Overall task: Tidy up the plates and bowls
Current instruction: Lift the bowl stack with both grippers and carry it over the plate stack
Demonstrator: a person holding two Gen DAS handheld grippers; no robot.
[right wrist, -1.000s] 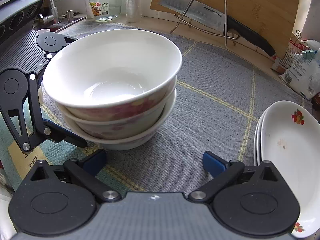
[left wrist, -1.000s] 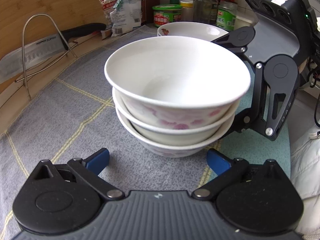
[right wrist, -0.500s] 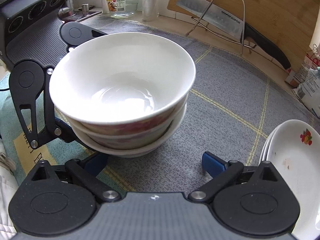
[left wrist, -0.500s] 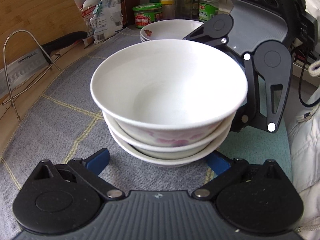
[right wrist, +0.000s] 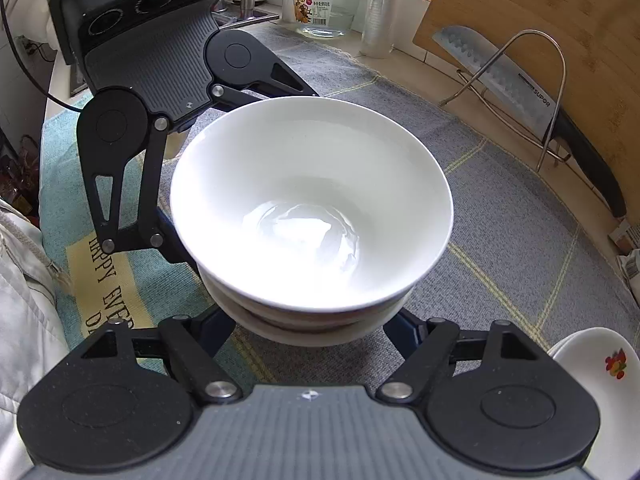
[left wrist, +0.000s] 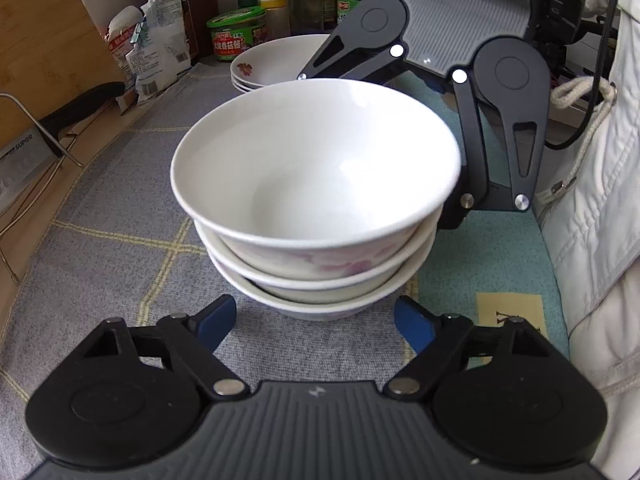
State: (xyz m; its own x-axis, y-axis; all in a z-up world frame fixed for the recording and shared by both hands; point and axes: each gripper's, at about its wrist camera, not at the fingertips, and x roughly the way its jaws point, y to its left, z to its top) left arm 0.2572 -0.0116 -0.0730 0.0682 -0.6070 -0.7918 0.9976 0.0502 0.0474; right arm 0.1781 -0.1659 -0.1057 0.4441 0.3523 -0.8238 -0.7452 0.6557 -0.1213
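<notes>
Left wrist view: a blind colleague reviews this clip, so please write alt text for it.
A stack of three white bowls stands on a grey checked mat, between the closing blue-tipped jaws of the left gripper. The right gripper reaches in opposite; stacked plates sit behind.

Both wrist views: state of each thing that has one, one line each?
bowls: three nested, upright, top one empty
left gripper: closing around the bottom bowl, pads not yet touching
right gripper: closing around the bottom bowl, contact hidden
plates: stacked, untouched
knife: parked in the wire rack
glass jar: lid on
</notes>
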